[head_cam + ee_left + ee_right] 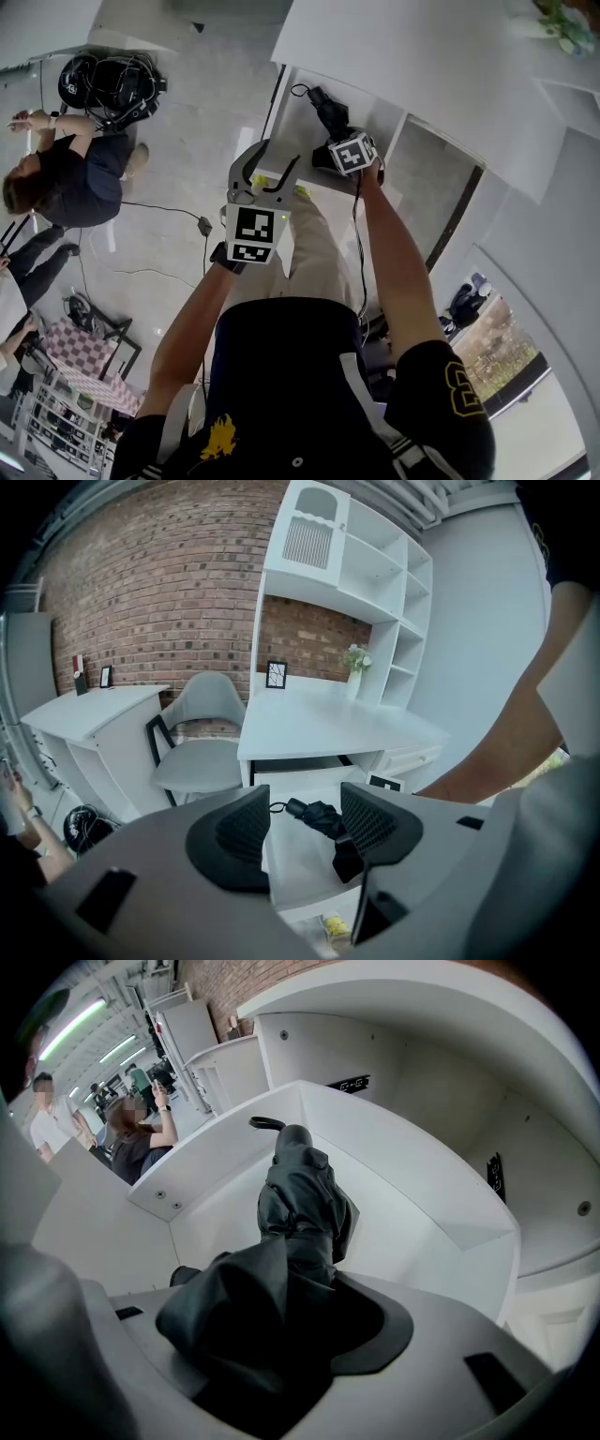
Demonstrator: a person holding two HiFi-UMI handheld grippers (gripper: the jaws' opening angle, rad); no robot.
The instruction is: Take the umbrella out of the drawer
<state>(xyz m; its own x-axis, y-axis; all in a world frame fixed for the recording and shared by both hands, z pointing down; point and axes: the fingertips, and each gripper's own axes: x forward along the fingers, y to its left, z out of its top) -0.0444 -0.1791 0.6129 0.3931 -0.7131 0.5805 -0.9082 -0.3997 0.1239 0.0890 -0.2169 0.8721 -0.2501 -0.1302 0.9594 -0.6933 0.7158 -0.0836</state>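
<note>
One white desk [319,728] with a shelf unit on top is standing against a brick wall [159,583], and one grey chair [202,752] is sitting just beside it. One drawer [403,1180] under the desktop is standing pulled open. One black folded umbrella [300,1194] is lying inside that drawer, its handle end with a thin loop [267,1122] pointing toward the far corner. The person is holding two grippers. The right gripper [277,1326] is pointing steeply down into the drawer and is clamping the near end of the umbrella: its jaws are standing about half apart with the bunched black fabric filling the gap and spilling over one pad. The left gripper [281,155] is hanging in the air above the drawer's near edge, well apart from the umbrella, with its jaws spread fairly wide and gripping nothing; only the drawer and the umbrella far below are showing through the gap.
</note>
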